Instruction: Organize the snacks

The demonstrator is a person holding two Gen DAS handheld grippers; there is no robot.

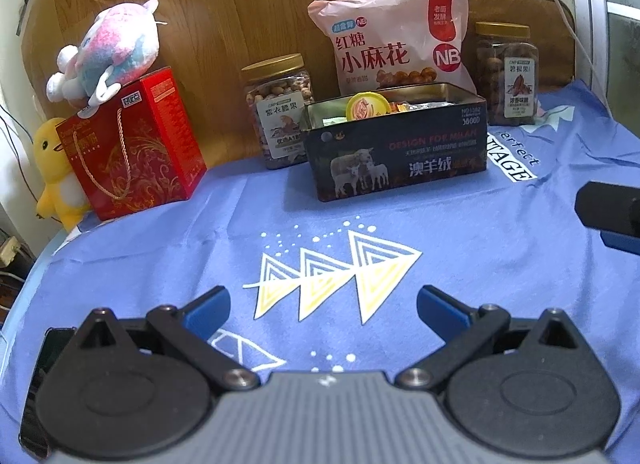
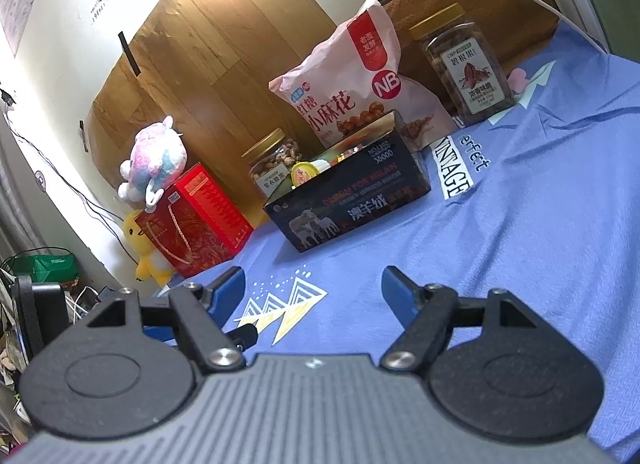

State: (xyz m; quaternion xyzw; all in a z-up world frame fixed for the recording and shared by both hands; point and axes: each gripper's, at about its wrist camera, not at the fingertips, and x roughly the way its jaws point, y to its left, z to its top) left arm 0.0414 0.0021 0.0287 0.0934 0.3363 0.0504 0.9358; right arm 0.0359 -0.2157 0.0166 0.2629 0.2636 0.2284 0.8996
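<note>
A dark open tin box [image 1: 400, 152] with sheep printed on its side stands at the back middle of the blue cloth and holds small snacks, among them a round yellow-lidded cup [image 1: 366, 105]. It also shows in the right wrist view [image 2: 348, 204]. Behind it leans a pink snack bag [image 1: 396, 36], flanked by a nut jar [image 1: 278, 112] on the left and a pecan jar [image 1: 507, 72] on the right. My left gripper [image 1: 322, 306] is open and empty, low over the cloth in front of the box. My right gripper [image 2: 312, 290] is open and empty too.
A red gift box [image 1: 136, 144] with a pink plush toy [image 1: 112, 48] on top stands at the back left, with a yellow duck plush [image 1: 56, 176] beside it. The blue cloth [image 1: 480, 264] covers the table. The right gripper's body [image 1: 612, 216] shows at the right edge.
</note>
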